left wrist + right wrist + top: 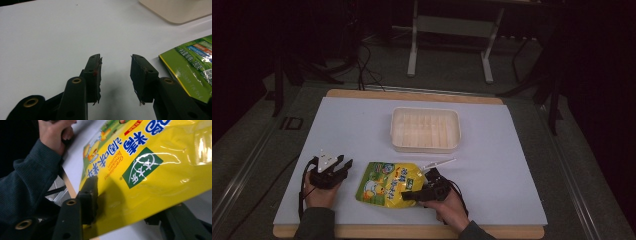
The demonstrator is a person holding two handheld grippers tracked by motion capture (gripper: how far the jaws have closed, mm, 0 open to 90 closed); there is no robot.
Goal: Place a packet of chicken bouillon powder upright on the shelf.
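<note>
Lying between right hand-held gripper [120, 202] jaws: yellow pouch [155, 170].

The high view looked forward and down from above the person's side, taking in the whole worktop [362, 125] from well back. The left gripper view sat low, looking along its tongs [116, 75] across the worktop toward the tray [180, 10]. The right gripper view pressed close against the pouch [155, 170], which all three views shared.
</note>
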